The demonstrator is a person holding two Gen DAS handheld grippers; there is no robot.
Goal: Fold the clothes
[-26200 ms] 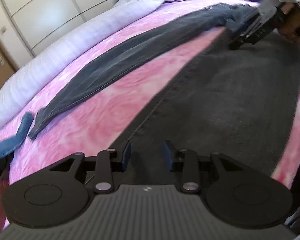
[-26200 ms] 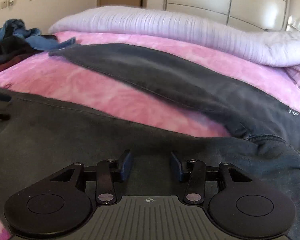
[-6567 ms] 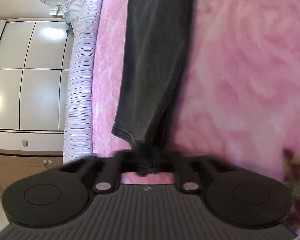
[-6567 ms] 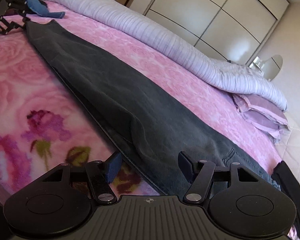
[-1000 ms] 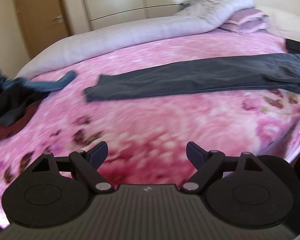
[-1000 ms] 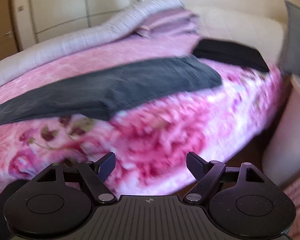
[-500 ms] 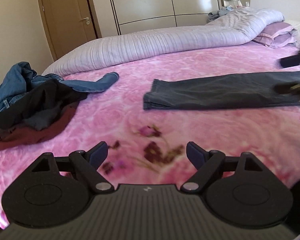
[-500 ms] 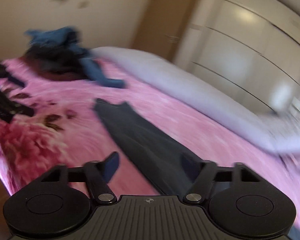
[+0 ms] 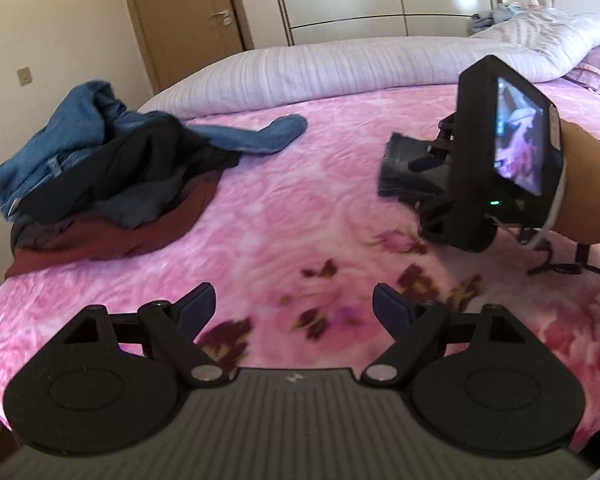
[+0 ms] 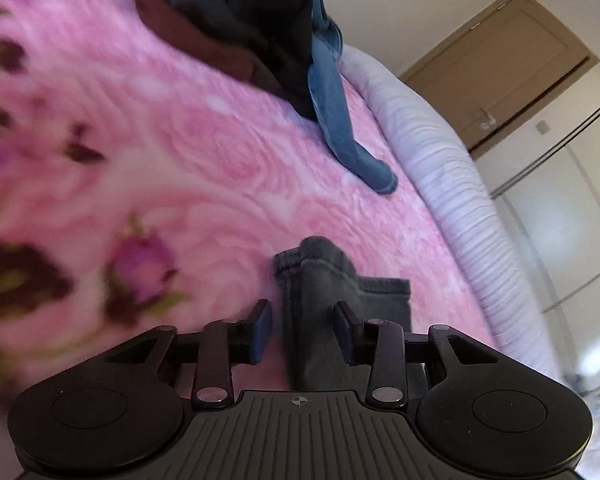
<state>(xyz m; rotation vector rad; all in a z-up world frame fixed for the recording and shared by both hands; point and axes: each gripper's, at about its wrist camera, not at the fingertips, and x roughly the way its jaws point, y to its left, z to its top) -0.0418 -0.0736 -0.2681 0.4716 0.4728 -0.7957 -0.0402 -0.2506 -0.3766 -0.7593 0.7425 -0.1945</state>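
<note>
Your pink flowered bed [image 9: 284, 216] fills both views, with a pale striped duvet [image 9: 340, 68] rolled along its far edge. At the upper left of the left wrist view sits a heap of unfolded clothes [image 9: 100, 184], blue denim over dark and maroon pieces. The dark grey jeans [image 10: 324, 304] lie at the lower centre of the right wrist view, hem end up. Your right hand-held gripper [image 10: 302, 334] is closing with that hem between its fingers, not yet pinched. Your left hand-held gripper [image 9: 294, 308] stands wide and empty over bare bedspread.
</note>
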